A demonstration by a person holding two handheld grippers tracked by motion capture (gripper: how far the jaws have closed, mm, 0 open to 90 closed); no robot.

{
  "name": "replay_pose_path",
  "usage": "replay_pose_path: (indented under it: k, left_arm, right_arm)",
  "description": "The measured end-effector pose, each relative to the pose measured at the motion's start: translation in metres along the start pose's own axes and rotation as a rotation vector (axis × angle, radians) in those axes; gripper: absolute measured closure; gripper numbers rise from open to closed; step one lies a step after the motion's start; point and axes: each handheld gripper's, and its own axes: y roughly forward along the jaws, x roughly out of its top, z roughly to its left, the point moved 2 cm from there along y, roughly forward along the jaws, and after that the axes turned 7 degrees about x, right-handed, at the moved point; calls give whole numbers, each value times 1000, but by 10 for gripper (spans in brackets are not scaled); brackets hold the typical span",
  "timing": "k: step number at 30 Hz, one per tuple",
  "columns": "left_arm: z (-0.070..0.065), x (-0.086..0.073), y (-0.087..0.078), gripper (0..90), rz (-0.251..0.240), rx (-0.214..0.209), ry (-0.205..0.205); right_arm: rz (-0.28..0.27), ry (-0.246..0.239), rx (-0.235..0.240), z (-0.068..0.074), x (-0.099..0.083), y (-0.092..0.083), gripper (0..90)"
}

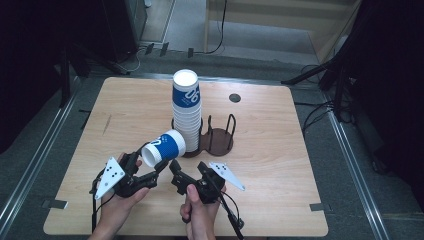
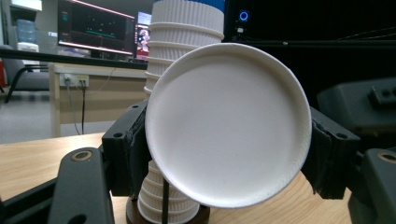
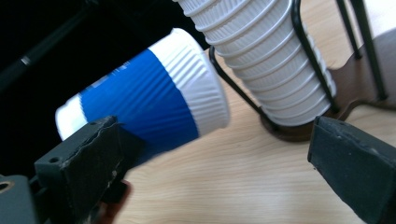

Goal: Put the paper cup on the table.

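High view: a wooden table [image 1: 280, 150] carries a dark holder [image 1: 215, 142] with upright wire posts, taken here as the landmark. A tall stack of paper cups [image 1: 187, 110], white-ribbed with a blue top cup, stands in the left bay of the holder. A single blue-and-white cup [image 1: 164, 147] lies tilted on its side in the air just left of the holder's base, near the foot of the stack, its flat end pointing down toward the person. The left tool [image 1: 145, 167], in front of and left of the holder, is clamped on that cup near its flat end. The right tool [image 1: 189, 169], directly in front of the holder, has its jaws spread and holds nothing; the cup sits just beside its left jaw. Left gripper view: the white round bottom of the cup [image 2: 229, 123] sits squeezed between the two black jaws, with the stack [image 2: 184, 42] rising behind it from the holder's base on the table [image 2: 28, 158]. Right gripper view: the right tool [image 3: 215, 172] stands wide, bare table [image 3: 224, 186] between its jaws; the cup [image 3: 149, 98] hangs above the left jaw, and the stack [image 3: 261, 60] stands inside the holder's wire posts [image 3: 310, 51] beyond.
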Motion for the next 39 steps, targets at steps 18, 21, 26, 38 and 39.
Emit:
replay_pose_path:
  k: [18, 21, 26, 38, 39]
  left_arm:
    - [-10, -5, 2, 280, 28, -25, 31]
    - [-12, -5, 2, 280, 24, -29, 29]
    - [-14, -7, 3, 280, 31, -36, 40]
    - [-18, -9, 4, 281, 33, -51, 55]
    - [-19, -9, 4, 280, 33, -54, 55]
  right_arm:
    - [-41, 522, 114, -9, 2, 4, 58]
    - [-28, 596, 124, -12, 2, 8, 58]
    - [-18, 687, 150, -14, 0, 14, 58]
    - [3, 821, 189, -20, 3, 24, 54]
    - [2, 822, 188, -21, 3, 25, 52]
